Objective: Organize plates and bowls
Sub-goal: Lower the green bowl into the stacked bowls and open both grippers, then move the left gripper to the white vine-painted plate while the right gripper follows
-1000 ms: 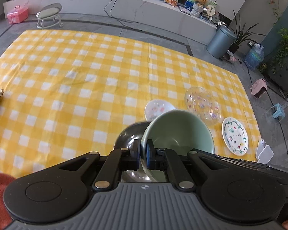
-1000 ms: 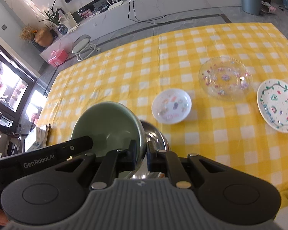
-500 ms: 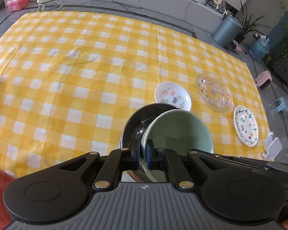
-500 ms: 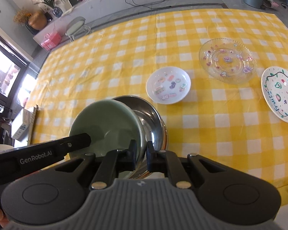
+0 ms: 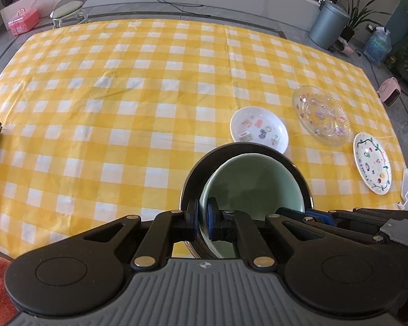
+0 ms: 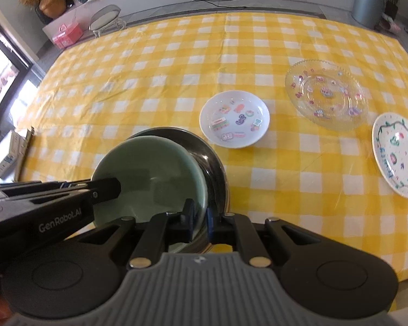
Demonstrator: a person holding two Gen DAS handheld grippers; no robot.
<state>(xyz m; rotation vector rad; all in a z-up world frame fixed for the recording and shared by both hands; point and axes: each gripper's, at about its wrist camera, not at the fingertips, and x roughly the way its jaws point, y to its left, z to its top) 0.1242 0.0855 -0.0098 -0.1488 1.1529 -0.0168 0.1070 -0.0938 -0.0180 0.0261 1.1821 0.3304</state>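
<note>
Left gripper and right gripper both pinch green bowl rim, lower centre, inside steel bowl.

Glossy green bowl, shiny metal bowl

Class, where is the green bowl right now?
The green bowl sits tilted inside the metal bowl, near the tablecloth's front edge, left of the small sticker plate.

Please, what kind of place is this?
Probably a home living room: a checked cloth spread on the floor holds plates, with a stool, potted plants and a bin around.
</note>
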